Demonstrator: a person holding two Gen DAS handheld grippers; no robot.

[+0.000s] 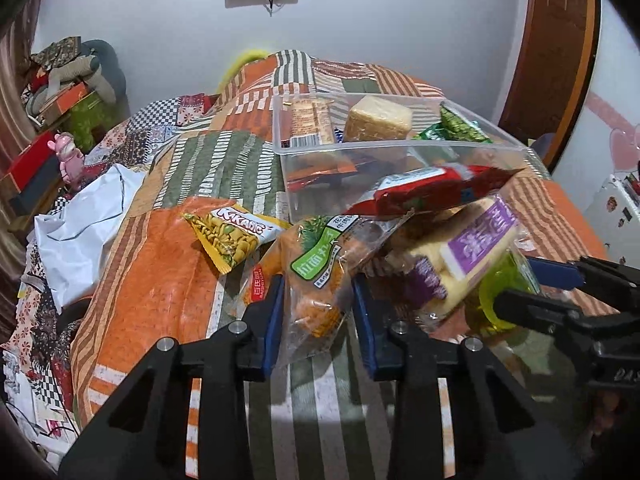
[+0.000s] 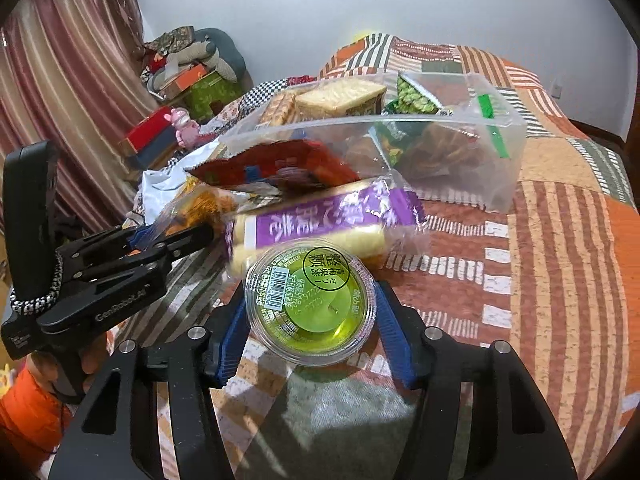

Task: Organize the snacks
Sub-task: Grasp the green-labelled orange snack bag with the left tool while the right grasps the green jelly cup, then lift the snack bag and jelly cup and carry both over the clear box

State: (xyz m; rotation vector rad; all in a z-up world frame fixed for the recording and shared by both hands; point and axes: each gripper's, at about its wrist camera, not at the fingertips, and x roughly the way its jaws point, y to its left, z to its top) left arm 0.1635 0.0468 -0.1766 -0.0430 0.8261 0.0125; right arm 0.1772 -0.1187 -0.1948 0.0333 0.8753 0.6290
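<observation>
My left gripper [image 1: 318, 316] is shut on a clear packet of orange bread [image 1: 316, 276] with a green label. A red packet [image 1: 432, 192] and a purple-labelled yellow packet [image 1: 472, 252] lie over its far end. My right gripper [image 2: 310, 316] is shut on a green jelly cup [image 2: 310, 300] with a clear lid. The clear plastic bin [image 1: 400, 152] stands beyond on the bed and holds several snacks, among them a pale cake block [image 1: 378, 120] and a green packet [image 1: 460, 124]. The bin [image 2: 496, 184] also shows in the right wrist view.
A yellow peanut packet [image 1: 230, 236] lies on the patchwork quilt [image 1: 160, 280] left of the pile. A white plastic bag [image 1: 84, 224] sits at the bed's left edge. Boxes and a pink toy [image 1: 68, 156] crowd the far left. A wooden door [image 1: 552, 52] stands right.
</observation>
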